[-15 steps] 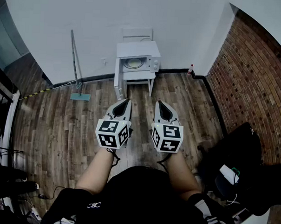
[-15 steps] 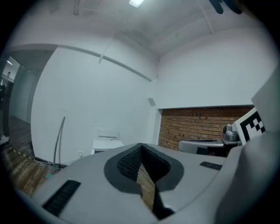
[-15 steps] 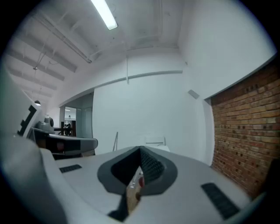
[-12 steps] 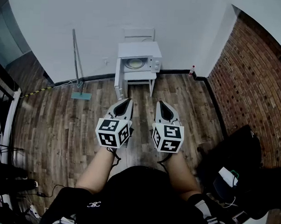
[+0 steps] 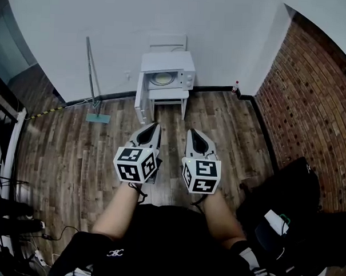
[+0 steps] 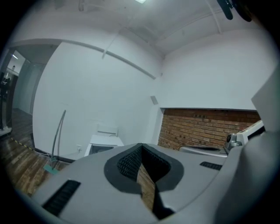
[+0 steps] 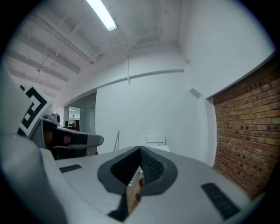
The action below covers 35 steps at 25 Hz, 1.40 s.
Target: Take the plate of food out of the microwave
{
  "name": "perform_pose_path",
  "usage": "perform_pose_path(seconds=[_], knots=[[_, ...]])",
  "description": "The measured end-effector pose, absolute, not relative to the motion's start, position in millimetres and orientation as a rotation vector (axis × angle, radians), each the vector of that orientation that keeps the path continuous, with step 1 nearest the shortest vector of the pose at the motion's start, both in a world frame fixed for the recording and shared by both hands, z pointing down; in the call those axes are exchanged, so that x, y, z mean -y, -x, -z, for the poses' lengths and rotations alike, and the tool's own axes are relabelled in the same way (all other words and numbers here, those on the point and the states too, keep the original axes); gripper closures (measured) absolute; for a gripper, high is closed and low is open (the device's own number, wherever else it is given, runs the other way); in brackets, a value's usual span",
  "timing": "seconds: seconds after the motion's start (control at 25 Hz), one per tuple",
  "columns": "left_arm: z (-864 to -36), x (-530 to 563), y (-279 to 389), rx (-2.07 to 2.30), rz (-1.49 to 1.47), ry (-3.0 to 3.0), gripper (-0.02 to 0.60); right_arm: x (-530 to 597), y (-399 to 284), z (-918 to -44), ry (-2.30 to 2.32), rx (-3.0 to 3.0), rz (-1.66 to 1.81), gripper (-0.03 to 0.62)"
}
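A white microwave (image 5: 167, 71) stands on a small white table (image 5: 170, 95) against the far wall, its door (image 5: 139, 97) swung open to the left. Inside it lies a pale plate (image 5: 163, 78); its food is too small to make out. My left gripper (image 5: 153, 128) and right gripper (image 5: 191, 133) are held side by side over the wooden floor, well short of the microwave, both pointing at it. Both are shut and hold nothing. In the left gripper view the microwave (image 6: 103, 144) shows beyond the left gripper (image 6: 141, 147). Beyond the right gripper (image 7: 140, 151) its top (image 7: 160, 148) shows.
A long-handled mop (image 5: 94, 82) leans on the wall left of the microwave. A small bottle (image 5: 235, 84) stands in the corner by the brick wall (image 5: 312, 95). A black bag (image 5: 294, 191) lies at my right, cables (image 5: 20, 236) at my left.
Both grippers sit slightly lower and more to the left in the head view. The microwave has shifted a little left in frame. The jaws stay shut.
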<state>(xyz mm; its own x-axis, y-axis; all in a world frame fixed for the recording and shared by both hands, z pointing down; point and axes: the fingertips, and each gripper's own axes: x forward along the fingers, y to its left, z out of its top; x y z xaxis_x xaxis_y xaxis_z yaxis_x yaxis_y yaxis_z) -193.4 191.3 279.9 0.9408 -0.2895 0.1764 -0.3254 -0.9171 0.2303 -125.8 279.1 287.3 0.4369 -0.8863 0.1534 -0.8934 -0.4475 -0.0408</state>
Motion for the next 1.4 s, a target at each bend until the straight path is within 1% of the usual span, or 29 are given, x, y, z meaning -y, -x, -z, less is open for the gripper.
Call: perform_pose_path(seconds=[0.32, 0.6, 0.84, 1.2, 1.4], knots=[[-296, -191, 170, 0.453, -0.267, -2.844, 0.584, -281, 106, -302, -2.597, 1.61, -0.269, 0.587], [-306, -171, 126, 0.426, -0.282, -2.9, 0.584, -262, 68, -315, -2.611, 1.579, -0.292, 0.587], [-313, -130, 77, 0.415, -0.271, -2.909, 0.584, -215, 23, -319, -2.577, 1.568, -0.274, 0.588], [-312, -41, 1, 0.404, -0.286, -2.879, 0.584, -127, -53, -312, -2.569, 1.554, -0.27, 0.588], [-320, 11, -30, 0.423, -0.302, -2.855, 0.584, -74, -89, -323, -2.543, 1.561, -0.29, 0.588]])
